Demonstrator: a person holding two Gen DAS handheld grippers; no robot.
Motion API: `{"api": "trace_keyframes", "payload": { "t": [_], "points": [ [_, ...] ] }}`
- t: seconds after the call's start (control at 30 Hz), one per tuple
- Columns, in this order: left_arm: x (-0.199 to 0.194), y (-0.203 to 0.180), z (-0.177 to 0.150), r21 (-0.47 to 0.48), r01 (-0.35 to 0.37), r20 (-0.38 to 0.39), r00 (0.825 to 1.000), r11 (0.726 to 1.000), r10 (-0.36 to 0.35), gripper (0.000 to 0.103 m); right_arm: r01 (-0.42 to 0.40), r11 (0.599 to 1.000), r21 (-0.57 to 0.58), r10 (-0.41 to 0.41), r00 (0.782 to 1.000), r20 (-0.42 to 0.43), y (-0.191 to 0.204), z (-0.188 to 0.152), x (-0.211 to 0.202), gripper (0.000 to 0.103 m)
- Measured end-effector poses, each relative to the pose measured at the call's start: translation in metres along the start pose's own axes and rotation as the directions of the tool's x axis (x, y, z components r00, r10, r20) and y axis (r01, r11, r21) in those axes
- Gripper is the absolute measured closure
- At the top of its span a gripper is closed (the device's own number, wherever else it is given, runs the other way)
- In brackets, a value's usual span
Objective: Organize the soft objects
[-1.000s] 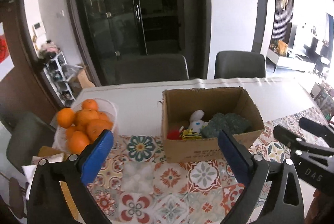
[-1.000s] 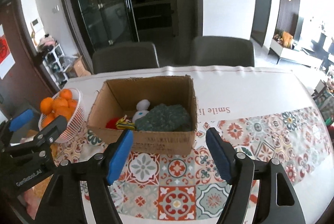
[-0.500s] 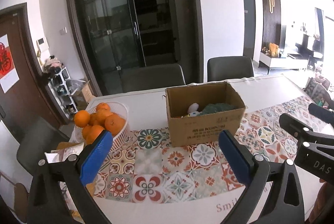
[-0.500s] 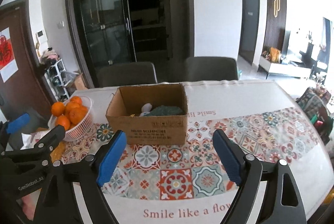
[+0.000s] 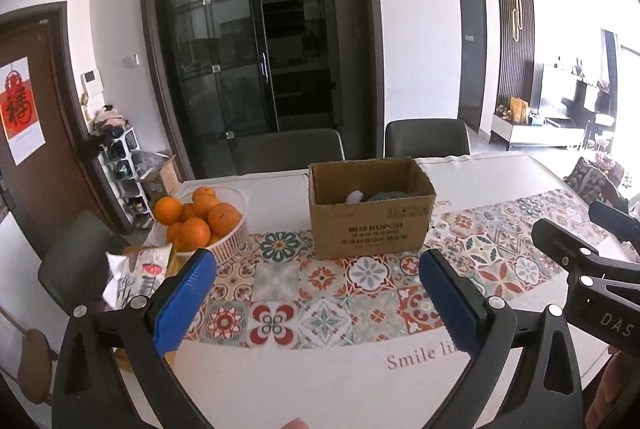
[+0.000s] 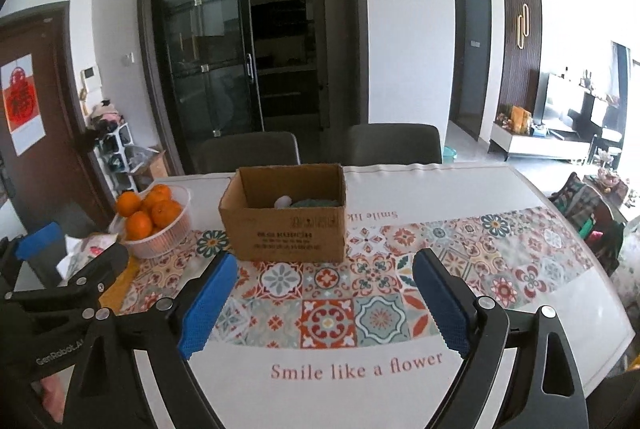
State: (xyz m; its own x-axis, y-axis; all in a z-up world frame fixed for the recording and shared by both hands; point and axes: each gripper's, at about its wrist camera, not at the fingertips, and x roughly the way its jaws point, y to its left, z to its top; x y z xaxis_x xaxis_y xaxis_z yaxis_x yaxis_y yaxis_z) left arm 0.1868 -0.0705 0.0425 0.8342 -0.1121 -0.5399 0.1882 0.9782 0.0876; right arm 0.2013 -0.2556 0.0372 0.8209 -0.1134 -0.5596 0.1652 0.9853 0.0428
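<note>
Left-wrist view: soft toys (image 5: 374, 195), one white and one dark green, lie inside a cardboard box (image 5: 370, 229) on the tiled runner (image 5: 320, 293), ahead of the left gripper (image 5: 318, 279), whose blue pads stand wide apart and empty. Beside it, the right gripper (image 6: 324, 283) is likewise spread, holding nothing. Oranges (image 5: 192, 215) fill a basket (image 5: 232, 237) left of the box.

Box (image 5: 370, 225) contents mostly hidden
</note>
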Motion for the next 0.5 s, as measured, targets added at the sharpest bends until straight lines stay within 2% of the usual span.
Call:
{"api": "trace_keyframes", "payload": {
  "t": [0.5],
  "points": [
    [-0.071, -0.002, -0.041, -0.045, -0.037, 0.033, 0.999, 0.998, 0.038, 0.000, -0.032, 0.999, -0.011, 0.032, 0.999, 0.013, -0.010, -0.047, -0.070, 0.012]
  ]
}}
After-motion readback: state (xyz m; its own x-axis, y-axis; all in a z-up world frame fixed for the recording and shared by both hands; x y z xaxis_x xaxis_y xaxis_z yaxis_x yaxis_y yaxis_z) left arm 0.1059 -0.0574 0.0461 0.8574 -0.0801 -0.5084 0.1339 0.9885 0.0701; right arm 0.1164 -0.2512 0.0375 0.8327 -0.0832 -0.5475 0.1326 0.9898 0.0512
